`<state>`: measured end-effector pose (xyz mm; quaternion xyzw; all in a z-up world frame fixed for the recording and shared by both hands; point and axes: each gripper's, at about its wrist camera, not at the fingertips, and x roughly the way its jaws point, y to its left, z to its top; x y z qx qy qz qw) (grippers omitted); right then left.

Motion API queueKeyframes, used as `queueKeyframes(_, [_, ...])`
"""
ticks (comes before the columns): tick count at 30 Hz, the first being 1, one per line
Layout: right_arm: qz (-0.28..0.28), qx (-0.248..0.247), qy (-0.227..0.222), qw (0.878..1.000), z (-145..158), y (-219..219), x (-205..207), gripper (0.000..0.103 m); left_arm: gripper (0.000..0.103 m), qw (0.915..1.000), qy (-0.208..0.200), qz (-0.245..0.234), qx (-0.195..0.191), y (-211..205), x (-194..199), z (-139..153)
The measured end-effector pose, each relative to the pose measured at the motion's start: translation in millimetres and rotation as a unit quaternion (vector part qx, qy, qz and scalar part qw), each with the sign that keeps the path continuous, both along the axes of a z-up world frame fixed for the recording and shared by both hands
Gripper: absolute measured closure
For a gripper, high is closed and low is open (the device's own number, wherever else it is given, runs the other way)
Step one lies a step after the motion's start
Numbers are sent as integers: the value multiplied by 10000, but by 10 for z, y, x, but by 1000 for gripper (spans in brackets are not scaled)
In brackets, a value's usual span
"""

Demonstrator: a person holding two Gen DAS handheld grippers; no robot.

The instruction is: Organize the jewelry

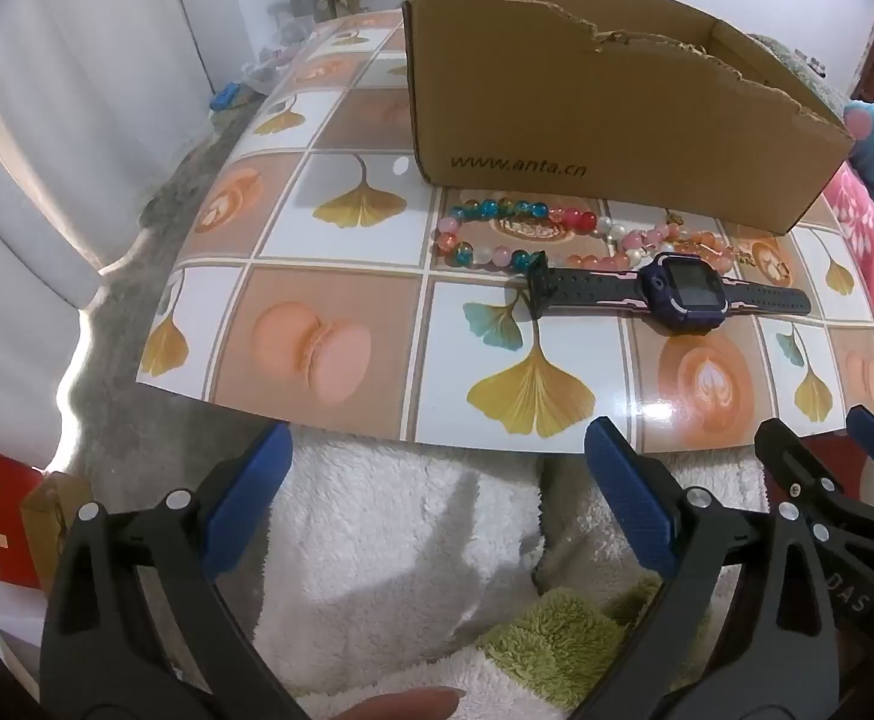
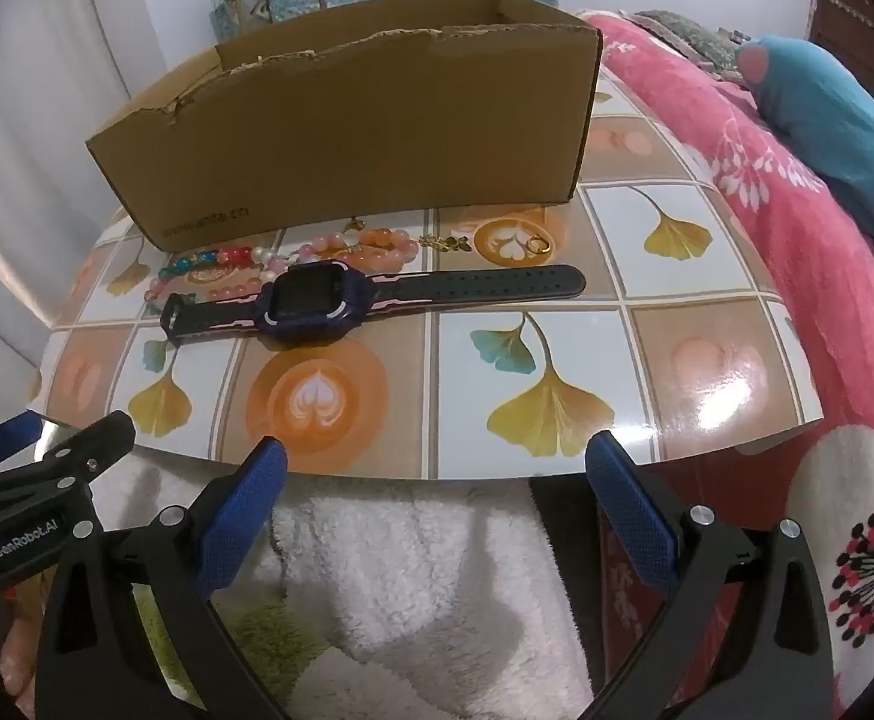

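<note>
Jewelry is all still out, so we judge the sorting not yet begun: the multicolour bead bracelet, pink bead bracelet, gold ring and smartwatch lie just in front of the cardboard box. Our left gripper and right gripper both gape wide and empty, well short of the box. Under the box is a glossy tile-print tabletop; a pink floral blanket lies to the box's right.

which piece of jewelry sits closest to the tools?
The dark purple smartwatch, lying flat with its strap stretched out. The multicolour bead bracelet, the pink bead bracelet and the small gold ring all lie behind it, nearer the cardboard box.
</note>
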<state>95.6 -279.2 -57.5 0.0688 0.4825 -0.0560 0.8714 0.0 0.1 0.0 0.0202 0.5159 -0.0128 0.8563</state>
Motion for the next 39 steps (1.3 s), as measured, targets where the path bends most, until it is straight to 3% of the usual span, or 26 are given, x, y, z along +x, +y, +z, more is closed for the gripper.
queueKeyframes(39, [88,21,198,9998,-30,77,44,6,8,10000,72,30,7,49,4,-71])
